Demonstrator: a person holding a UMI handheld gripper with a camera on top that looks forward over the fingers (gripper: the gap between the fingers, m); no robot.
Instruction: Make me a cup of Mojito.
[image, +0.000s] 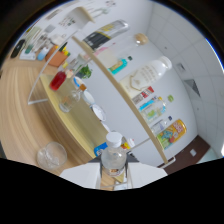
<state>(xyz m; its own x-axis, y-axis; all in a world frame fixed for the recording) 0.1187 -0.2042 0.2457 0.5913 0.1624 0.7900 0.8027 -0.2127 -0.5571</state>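
My gripper (114, 174) is shut on a clear plastic bottle (114, 156) with a white cap. Its white fingers (82, 176) press against the bottle's lower body from both sides, and the bottle's base is hidden. The whole view is tilted. To the left of the fingers an empty clear glass cup (51, 154) stands on the wooden table (20, 115). Beyond it along the table are a bottle of red liquid (58, 80), a small clear glass (65, 104) and some green leaves (85, 71).
A wooden shelf (125, 102) on the white wall carries several bottles, among them a big white one (150, 72) and an orange carton (173, 132). Small white dishes (98, 113) line the table beneath it. A thin white frame (34, 90) stands on the table.
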